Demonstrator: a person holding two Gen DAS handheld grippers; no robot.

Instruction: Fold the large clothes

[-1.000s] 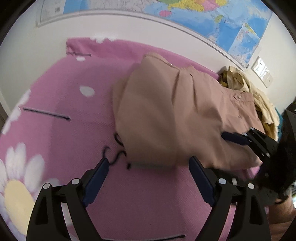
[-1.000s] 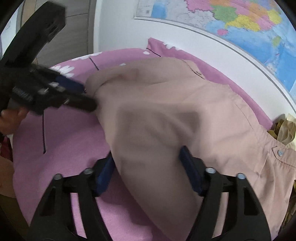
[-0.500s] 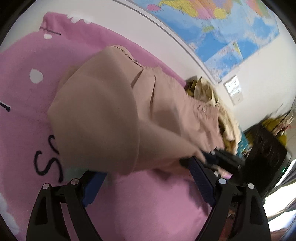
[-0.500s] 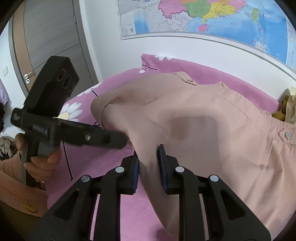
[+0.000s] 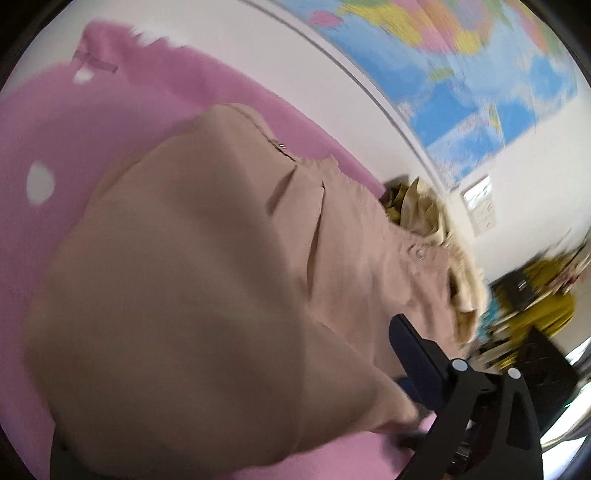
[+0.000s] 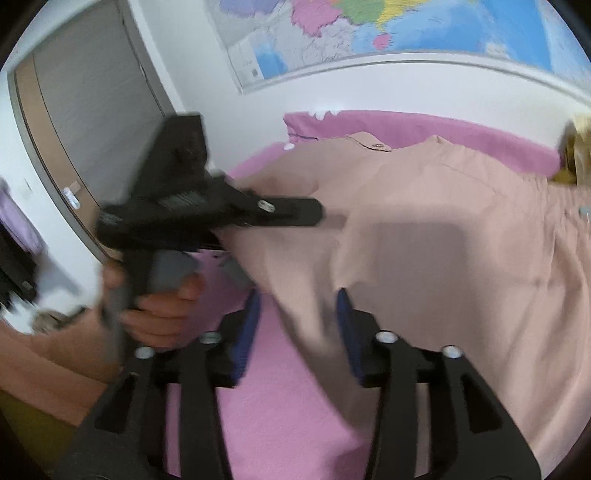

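Near the lens, the right tool [image 6: 295,328], jaws just reopened, straddles a hanging fold of the tan garment [image 6: 424,229] without pinching it; beyond, the left tool [image 6: 291,212], spread wide, lies over the cloth's left edge on the pink bed [image 6: 295,406].

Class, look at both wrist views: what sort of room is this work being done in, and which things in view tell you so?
Most likely a bedroom in a home. The beige garment lies on a pink flowered bedspread, a large wall map hangs above it, and a room door stands beside the bed.
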